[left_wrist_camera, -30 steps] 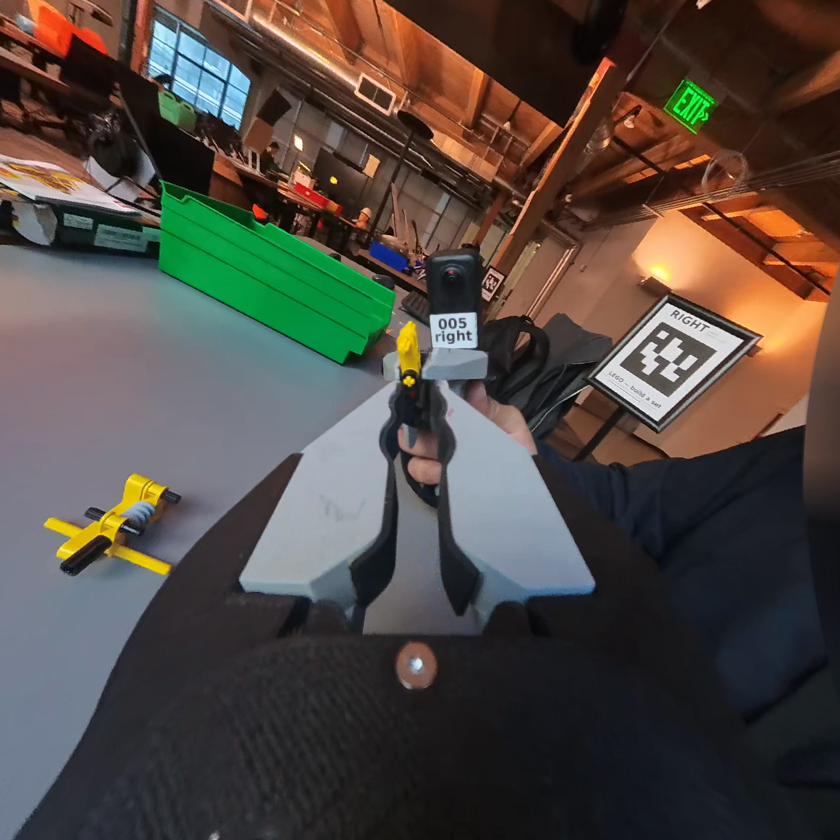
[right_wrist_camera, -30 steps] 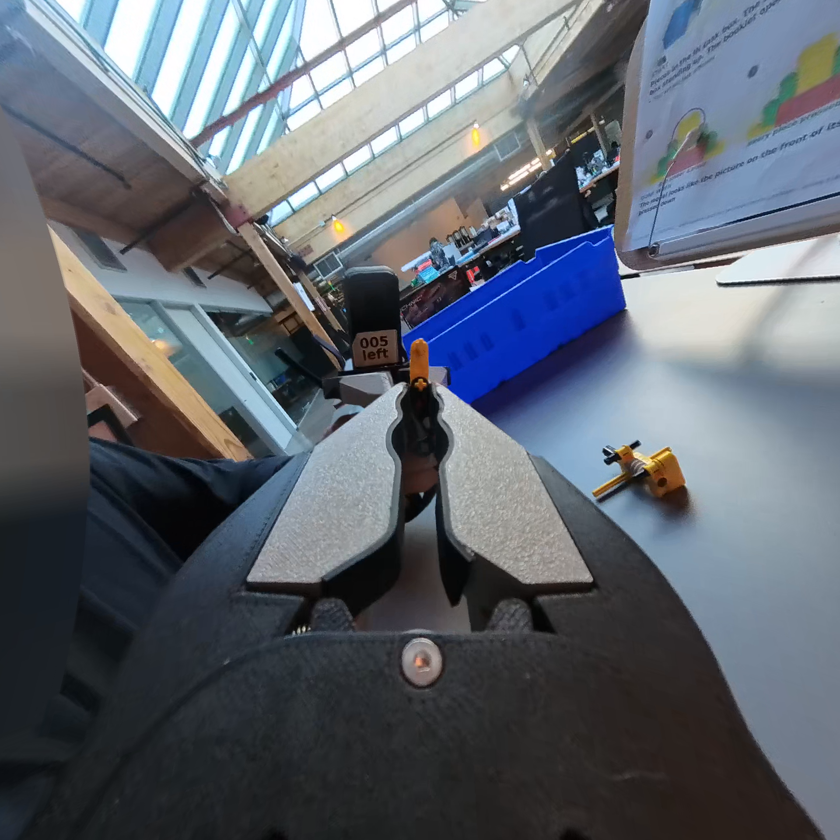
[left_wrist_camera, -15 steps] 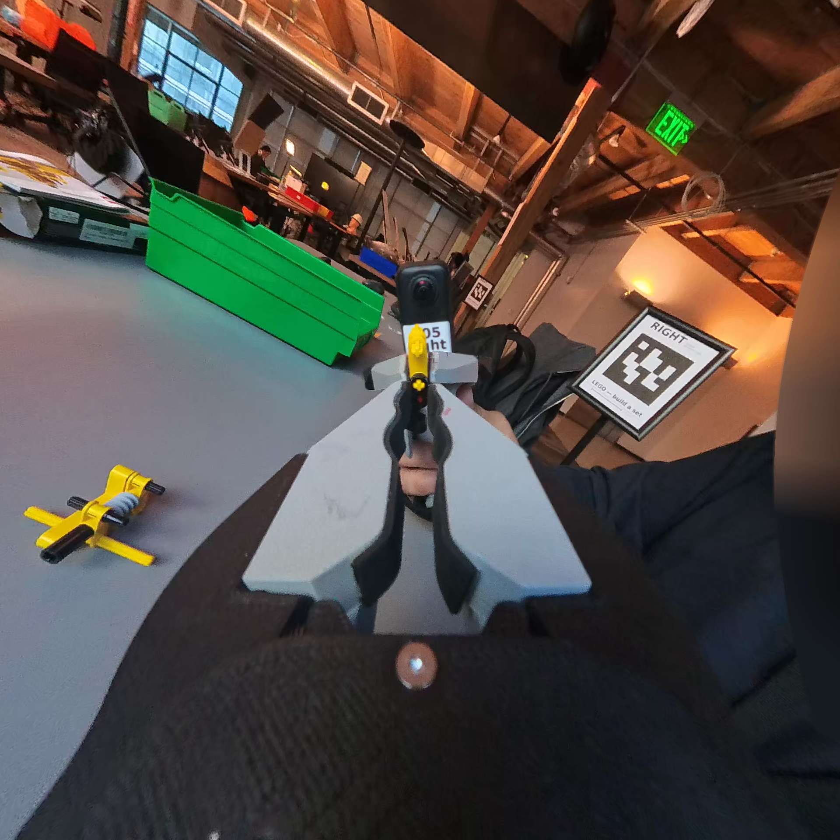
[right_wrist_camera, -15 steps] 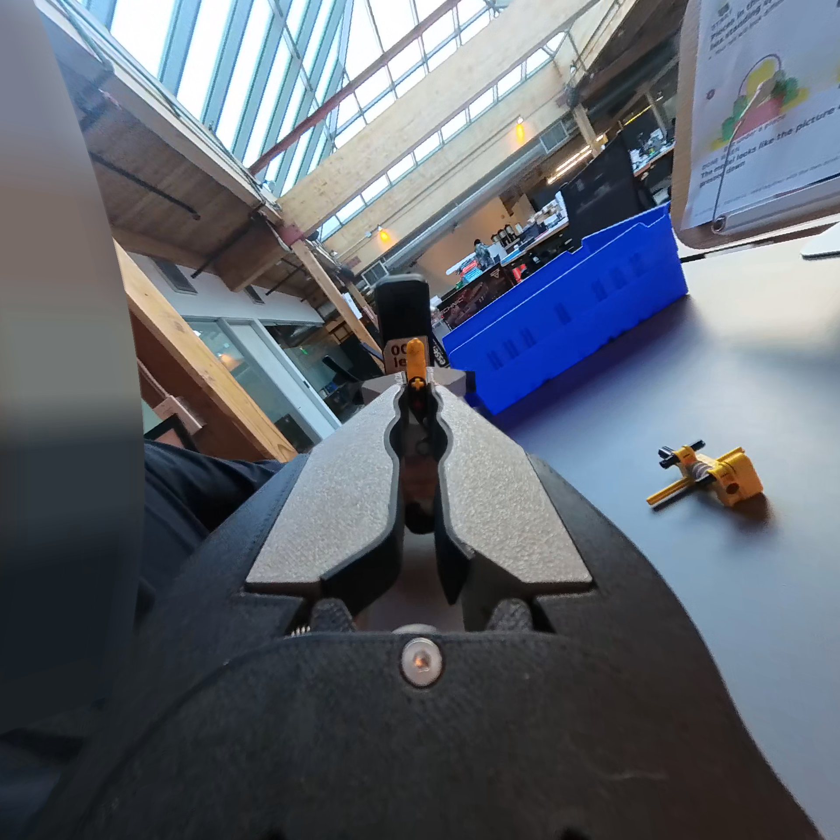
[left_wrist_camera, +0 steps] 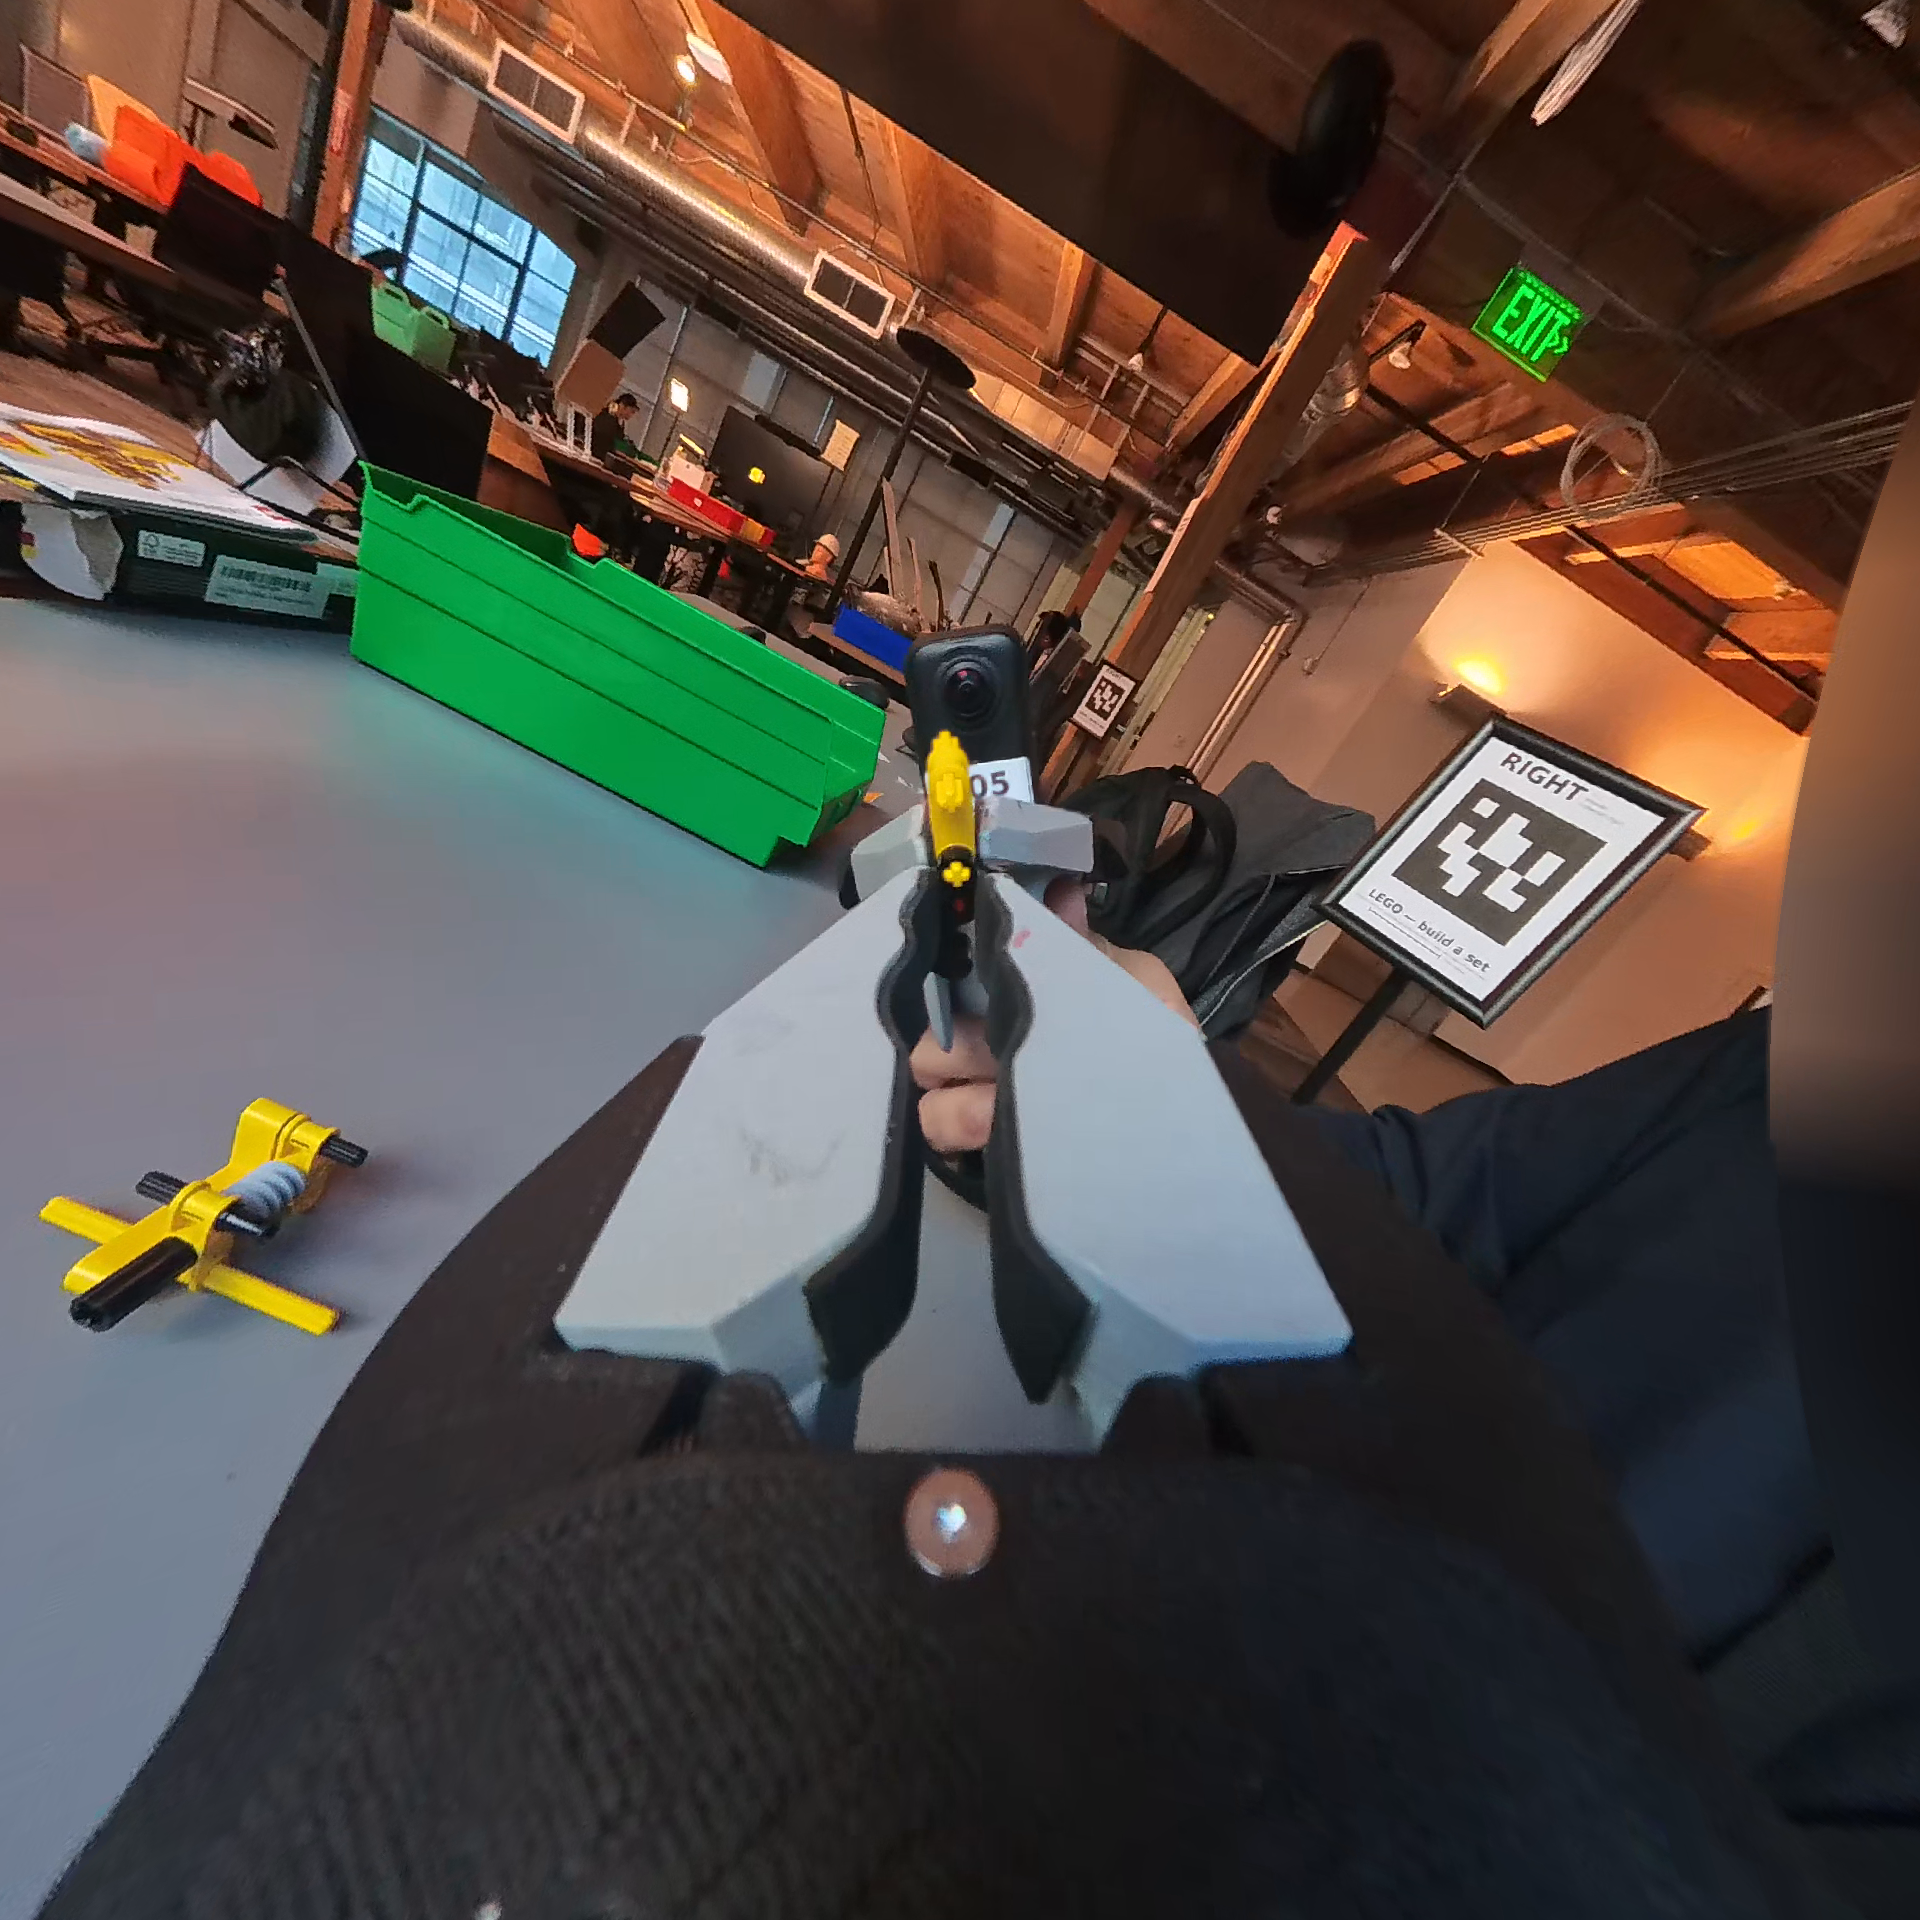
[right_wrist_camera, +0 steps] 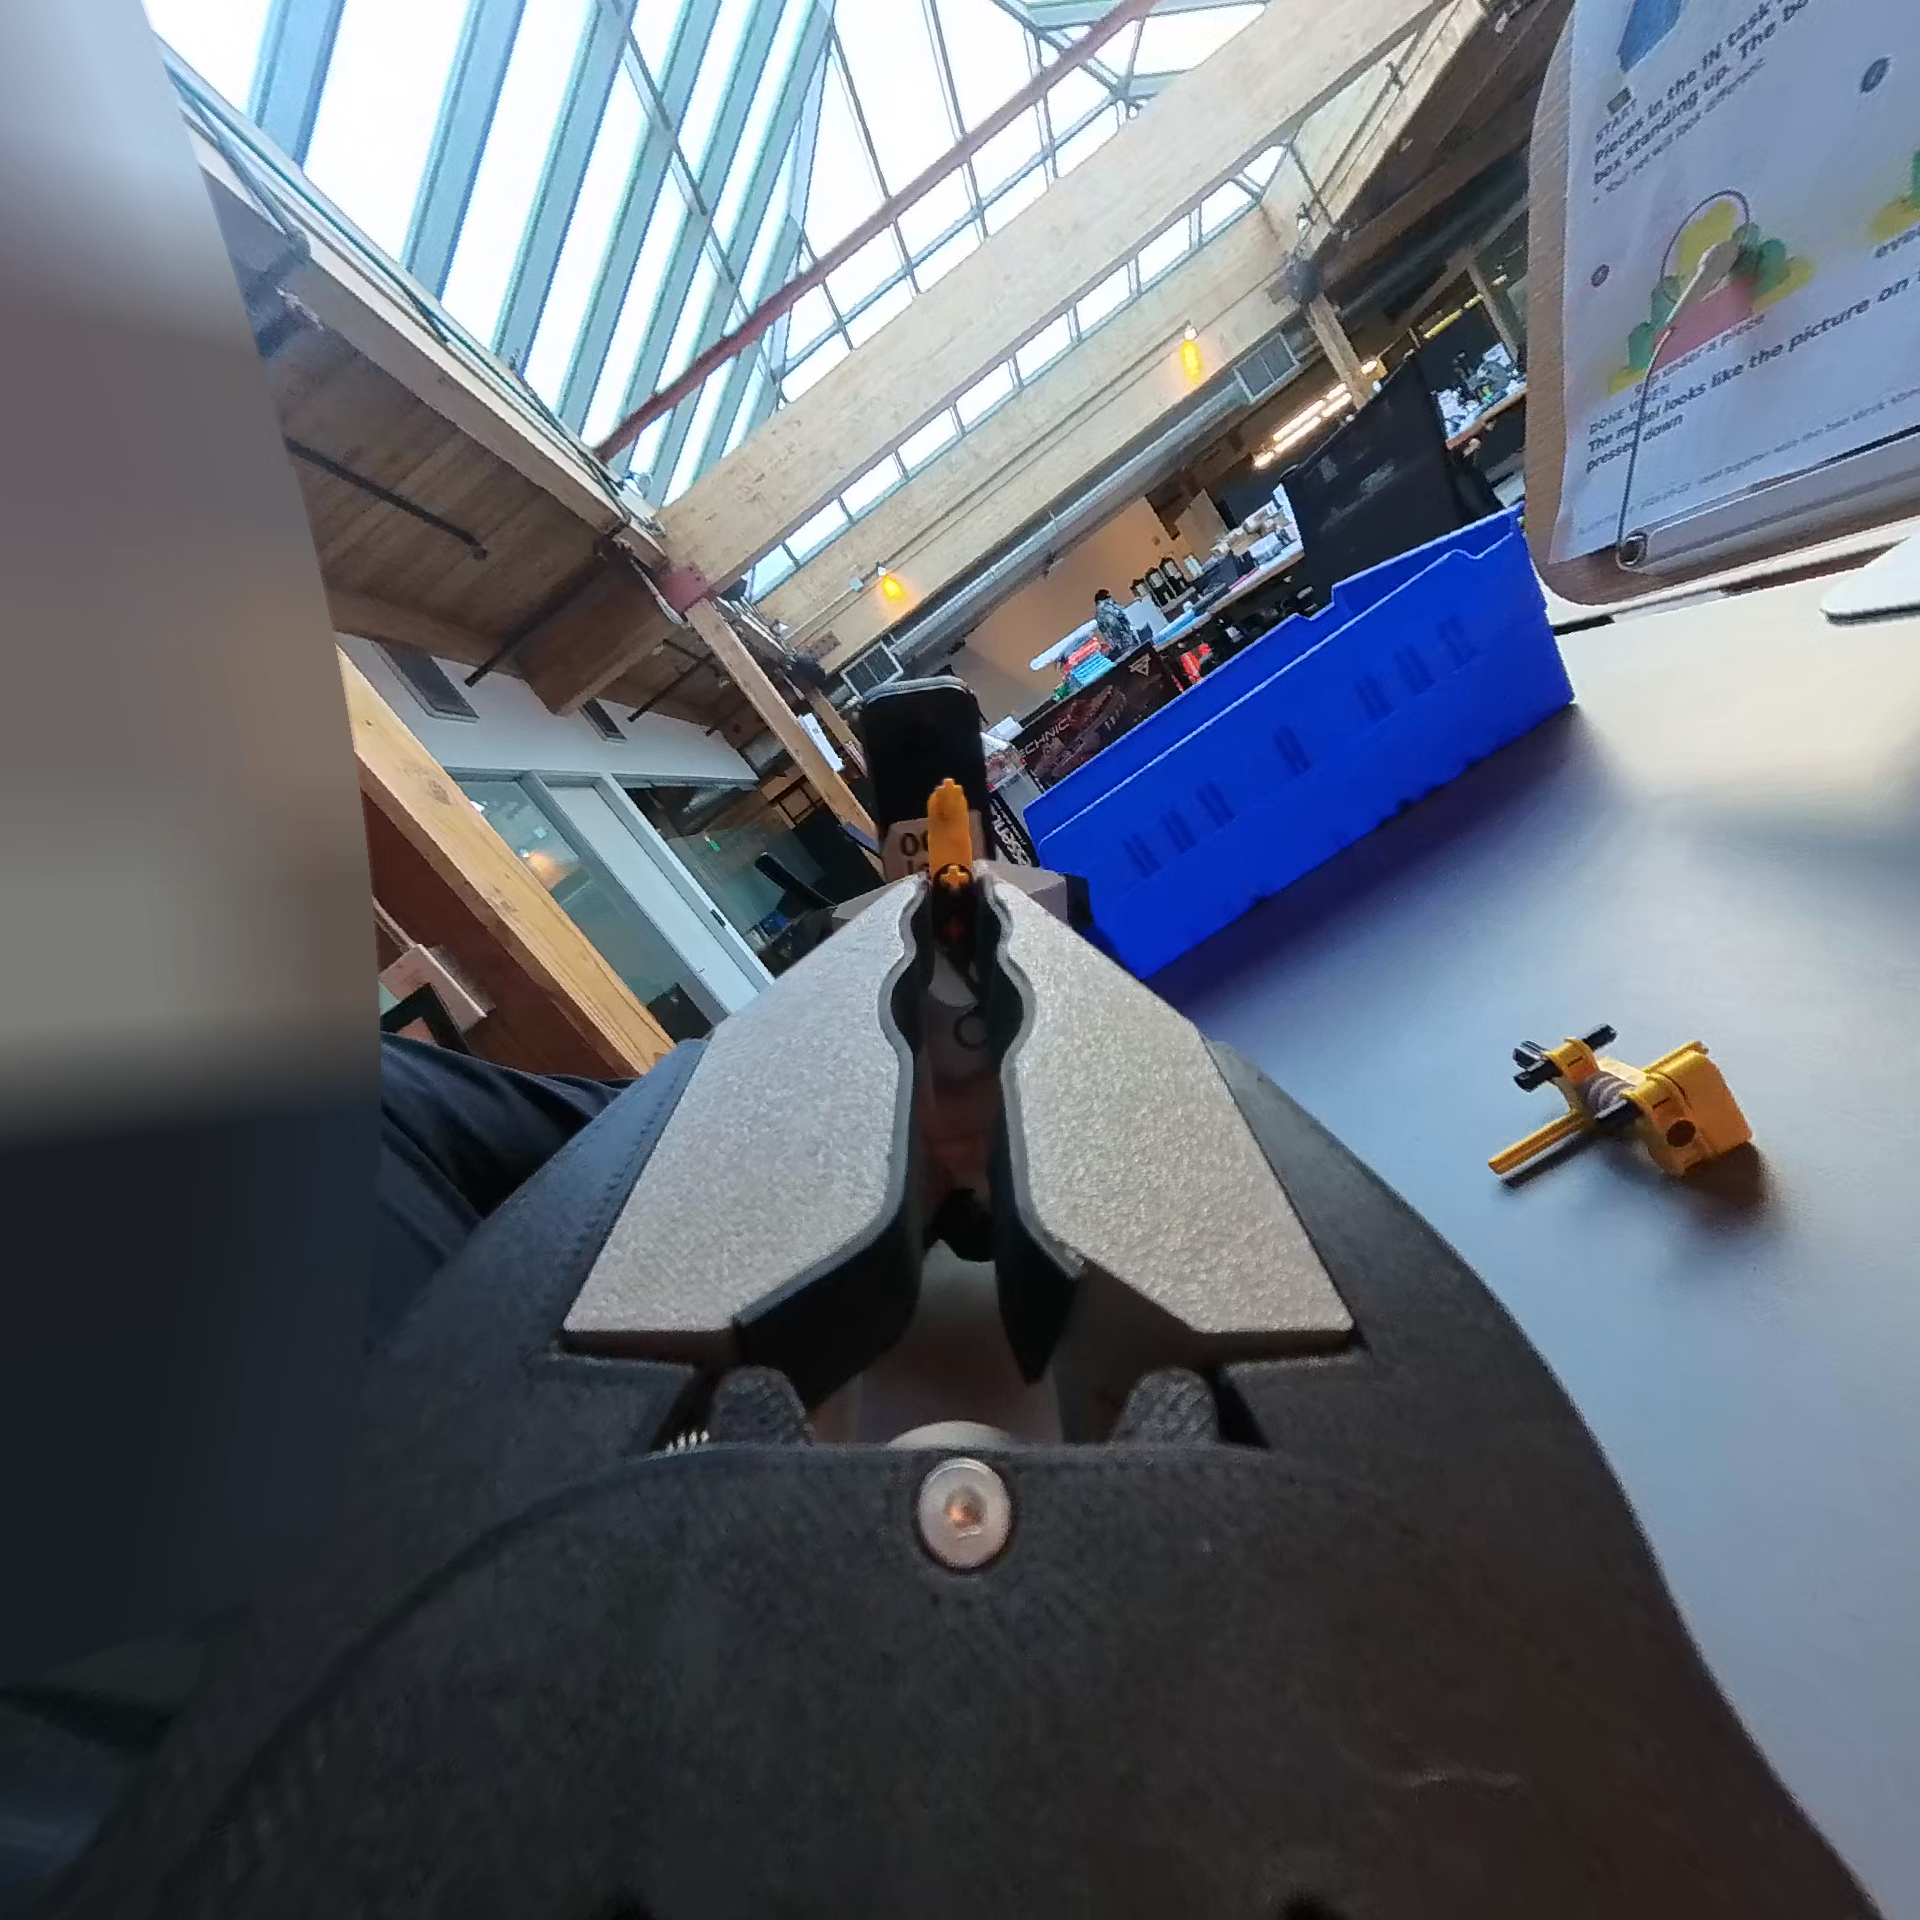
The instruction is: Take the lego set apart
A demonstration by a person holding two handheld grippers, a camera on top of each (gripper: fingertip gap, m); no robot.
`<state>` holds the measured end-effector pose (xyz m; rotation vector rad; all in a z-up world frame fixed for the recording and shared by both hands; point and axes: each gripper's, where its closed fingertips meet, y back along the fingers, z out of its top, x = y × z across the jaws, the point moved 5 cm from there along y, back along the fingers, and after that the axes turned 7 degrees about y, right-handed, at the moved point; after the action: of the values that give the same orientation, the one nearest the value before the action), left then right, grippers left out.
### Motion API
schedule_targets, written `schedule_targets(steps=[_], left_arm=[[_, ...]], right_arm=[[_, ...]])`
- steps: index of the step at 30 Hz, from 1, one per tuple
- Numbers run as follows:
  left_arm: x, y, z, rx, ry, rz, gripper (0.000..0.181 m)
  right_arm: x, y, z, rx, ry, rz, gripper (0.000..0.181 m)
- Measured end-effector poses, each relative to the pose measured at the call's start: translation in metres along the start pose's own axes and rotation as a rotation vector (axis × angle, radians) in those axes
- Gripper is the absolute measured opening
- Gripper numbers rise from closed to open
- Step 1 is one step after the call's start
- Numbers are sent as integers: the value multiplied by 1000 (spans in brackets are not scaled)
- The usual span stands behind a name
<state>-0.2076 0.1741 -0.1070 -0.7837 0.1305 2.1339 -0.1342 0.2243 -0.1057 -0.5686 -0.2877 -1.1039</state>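
Left wrist view: both grippers [left_wrist_camera: 951, 904] [right_wrist_camera: 951, 899] clamp one yellow lego piece [left_wrist_camera: 948, 805]

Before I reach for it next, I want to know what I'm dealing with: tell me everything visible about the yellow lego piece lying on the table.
The yellow lego assembly lies flat on the grey table, untouched by either hand-held gripper. It looks like glossy plastic: a yellow blocky housing with a grey worm gear on a black axle, a thin yellow cross-axle sticking out both sides, and a black tube at one end. Nothing but the table touches it.
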Motion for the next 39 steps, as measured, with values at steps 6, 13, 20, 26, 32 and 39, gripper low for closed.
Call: schedule_targets(steps=[6, 13, 20, 26, 32, 39], left_arm=[[2, 5, 3, 81, -44, -14, 5], [-2, 10, 5, 79, 11, -84, 5], [0, 16, 7, 115, 29, -79, 4], [5, 11, -10, 252, 128, -92, 5], [19, 9, -19, 284, 241, -17, 5], [29, 8, -29, 290, 358, -5, 5]], right_arm=[[-2, -3, -6, 52, -4, 21, 3], [3, -8, -6, 50, -25, 83, 4], [-2, 9, 21, 132, 186, -46, 11], [7, 8, 12, 379, 309, 56, 17], [-7, 16, 3, 734, 948, -397, 13], [-2, 5, -14, 818, 1200, -422, 14]])
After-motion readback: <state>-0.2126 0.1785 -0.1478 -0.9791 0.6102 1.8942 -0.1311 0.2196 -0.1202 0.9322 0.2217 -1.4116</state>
